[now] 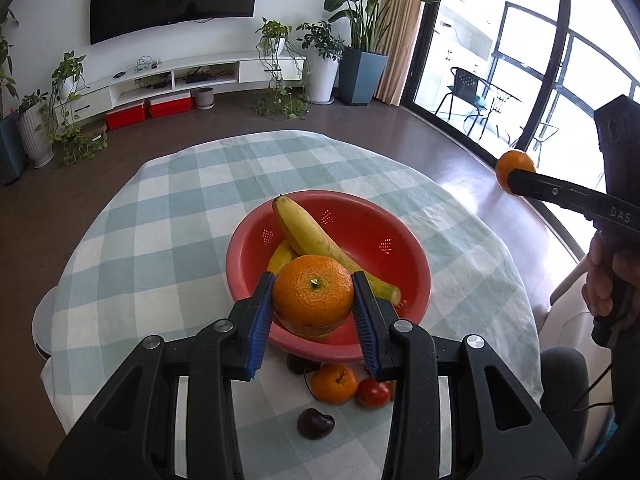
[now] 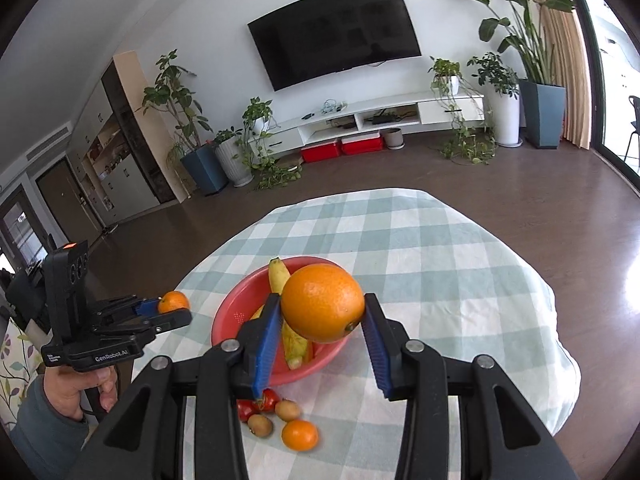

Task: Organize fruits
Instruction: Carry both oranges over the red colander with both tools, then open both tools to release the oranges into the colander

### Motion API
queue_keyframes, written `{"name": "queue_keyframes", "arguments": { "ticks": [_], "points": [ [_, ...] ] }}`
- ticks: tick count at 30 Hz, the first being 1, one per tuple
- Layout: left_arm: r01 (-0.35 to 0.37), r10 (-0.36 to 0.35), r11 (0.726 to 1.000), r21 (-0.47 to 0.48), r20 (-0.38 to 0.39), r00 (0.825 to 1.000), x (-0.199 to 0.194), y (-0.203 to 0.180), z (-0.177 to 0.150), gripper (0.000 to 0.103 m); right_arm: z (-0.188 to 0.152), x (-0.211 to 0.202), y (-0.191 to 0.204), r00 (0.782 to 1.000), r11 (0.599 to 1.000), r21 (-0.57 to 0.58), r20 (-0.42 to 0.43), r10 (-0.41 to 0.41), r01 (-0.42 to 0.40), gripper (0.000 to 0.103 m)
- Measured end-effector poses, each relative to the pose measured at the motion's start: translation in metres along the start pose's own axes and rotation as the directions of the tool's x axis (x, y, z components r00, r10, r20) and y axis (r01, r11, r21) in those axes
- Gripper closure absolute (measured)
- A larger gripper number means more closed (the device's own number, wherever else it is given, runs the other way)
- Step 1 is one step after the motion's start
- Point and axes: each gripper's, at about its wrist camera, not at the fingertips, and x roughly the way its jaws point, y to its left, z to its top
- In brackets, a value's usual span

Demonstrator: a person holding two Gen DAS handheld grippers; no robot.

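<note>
The left gripper (image 1: 313, 305) pinches a stem-up orange (image 1: 313, 293), hiding part of the red bowl (image 1: 404, 236) and bananas (image 1: 308, 232) behind; the right gripper (image 2: 322, 322) clamps a bigger orange (image 2: 322, 303). Loose fruit (image 2: 299, 434) lies half-covered beneath the fingers, nearer than the bowl

Two black handheld grippers, each with ribbed blue pads (image 1: 262, 320) lining the fingers and round silver screw heads (image 2: 230, 345) capping the linkage arms. Left gripper (image 2: 170, 308), seen from the side: boxy black camera housing with an orange patch on top, white "GenRobot.AI" lettering on the base. Right gripper (image 1: 510, 178): white letters "DAS" along one finger, thin dark cable trailing below. Grey-blue sleeve (image 2: 38, 438) at the left hand (image 2: 74, 394).
</note>
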Motion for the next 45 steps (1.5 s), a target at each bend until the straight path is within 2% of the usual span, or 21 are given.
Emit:
{"name": "queue_keyframes", "arguments": {
  "ticks": [4, 9, 16, 32, 36, 43, 45],
  "points": [
    [-0.010, 0.011, 1.000, 0.020, -0.050, 0.999, 0.041, -0.001, 0.003, 0.068, 0.006, 0.047, 0.007, 0.996, 1.000, -0.008, -0.082, 0.018, -0.019, 0.060],
    [-0.017, 0.021, 0.999, 0.045, -0.106, 0.994, 0.079, -0.003, -0.004, 0.068, -0.002, 0.095, 0.011, 0.984, 1.000, -0.019, -0.175, 0.012, -0.016, 0.060],
    [-0.014, 0.021, 0.999, 0.051, -0.131, 0.991, 0.105, -0.002, -0.008, 0.068, -0.016, 0.128, 0.010, 0.972, 1.000, -0.030, -0.234, -0.016, 0.009, 0.060],
    [-0.018, 0.022, 0.999, 0.030, -0.136, 0.990, 0.118, 0.000, -0.013, 0.066, -0.030, 0.148, 0.023, 0.956, 0.987, -0.132, -0.267, -0.121, 0.088, 0.060],
    [-0.024, 0.027, 0.999, 0.027, -0.125, 0.992, 0.111, -0.001, -0.014, 0.051, -0.031, 0.146, 0.025, 0.955, 0.983, -0.151, -0.262, -0.140, 0.102, 0.059],
    [-0.027, 0.027, 1.000, 0.006, -0.088, 0.996, 0.085, 0.000, -0.018, 0.050, -0.029, 0.126, 0.025, 0.962, 0.983, -0.141, -0.232, -0.145, 0.114, 0.059],
    [-0.033, 0.033, 0.999, 0.000, -0.063, 0.997, 0.070, 0.002, -0.023, 0.037, -0.029, 0.113, 0.028, 0.968, 0.983, -0.147, -0.206, -0.143, 0.114, 0.054]
  ]
}}
